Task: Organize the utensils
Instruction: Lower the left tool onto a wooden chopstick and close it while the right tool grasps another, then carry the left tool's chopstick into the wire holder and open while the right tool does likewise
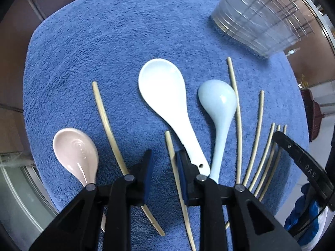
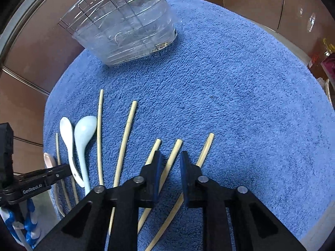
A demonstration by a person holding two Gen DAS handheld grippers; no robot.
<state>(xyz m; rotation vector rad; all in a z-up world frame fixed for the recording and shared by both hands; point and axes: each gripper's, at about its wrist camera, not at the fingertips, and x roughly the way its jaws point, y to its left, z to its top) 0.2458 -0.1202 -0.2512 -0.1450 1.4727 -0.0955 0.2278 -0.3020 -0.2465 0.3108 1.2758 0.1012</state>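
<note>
A blue towel (image 1: 125, 41) carries three ceramic spoons and several bamboo chopsticks. In the left wrist view lie a pink spoon (image 1: 76, 153), a white spoon (image 1: 165, 96) and a light blue spoon (image 1: 218, 106). My left gripper (image 1: 164, 156) is open just above the towel, with one chopstick (image 1: 173, 159) between its fingers, by the right finger. In the right wrist view my right gripper (image 2: 170, 159) is open low over the towel, straddling one chopstick (image 2: 172, 156), with other chopsticks (image 2: 125, 136) at each side. The white spoon (image 2: 67, 133) and light blue spoon (image 2: 83, 131) lie at the left.
A clear plastic tub with a wire rack (image 2: 125, 27) stands at the towel's far edge; it also shows in the left wrist view (image 1: 259, 18). Brown tabletop (image 2: 251, 0) surrounds the towel. The left gripper's body (image 2: 31, 182) is at the left edge of the right wrist view.
</note>
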